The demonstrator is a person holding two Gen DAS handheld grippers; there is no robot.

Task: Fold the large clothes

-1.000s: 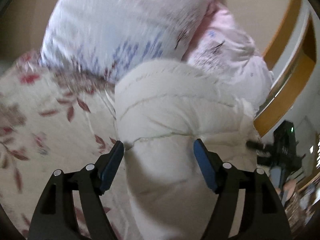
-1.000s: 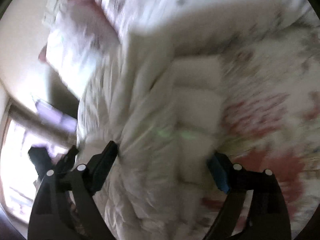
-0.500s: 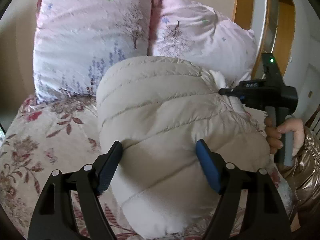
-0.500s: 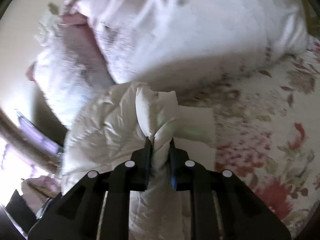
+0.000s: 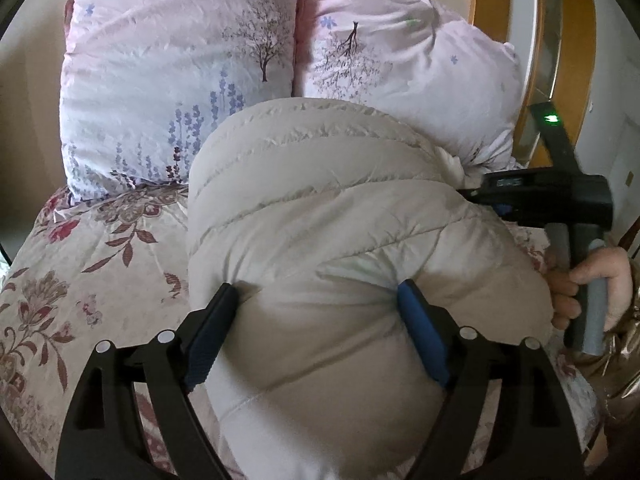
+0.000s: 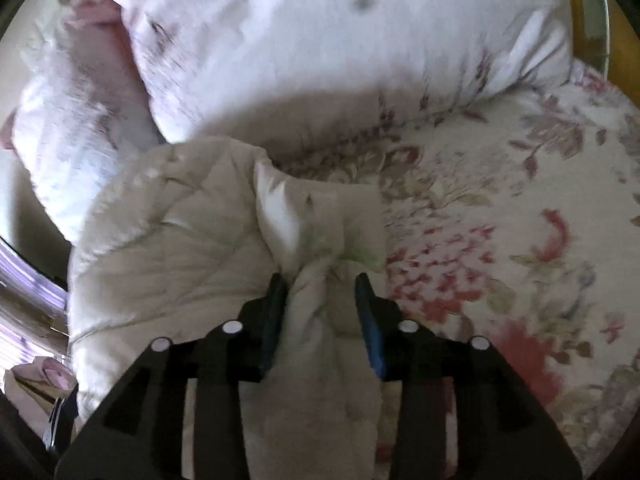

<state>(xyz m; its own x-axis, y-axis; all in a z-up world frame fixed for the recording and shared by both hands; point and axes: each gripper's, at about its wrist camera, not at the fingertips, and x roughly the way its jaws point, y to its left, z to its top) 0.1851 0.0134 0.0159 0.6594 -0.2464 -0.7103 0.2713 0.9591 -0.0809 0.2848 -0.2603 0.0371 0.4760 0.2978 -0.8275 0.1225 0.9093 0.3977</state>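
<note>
A puffy cream down jacket [image 5: 320, 232] lies bunched on the flowered bedspread [image 5: 80, 280] in front of two pillows. My left gripper [image 5: 316, 304] is open, its jaws wide and pressed into the near side of the jacket. My right gripper [image 6: 322, 288] shows in the left wrist view [image 5: 540, 196] at the jacket's far right edge, held by a hand. In the right wrist view its jaws stand partly apart with a fold of the jacket [image 6: 320, 240] between them, loosely.
Two pink flowered pillows [image 5: 180, 80] [image 5: 408, 72] stand against the wall behind the jacket. A wooden door frame [image 5: 568, 40] is at the right. A shiny gold garment [image 5: 616, 360] lies at the bed's right edge.
The right gripper closed on a jacket fold half a second ago and has now opened partway. The left view has steadied, jaws still wide on the jacket.
</note>
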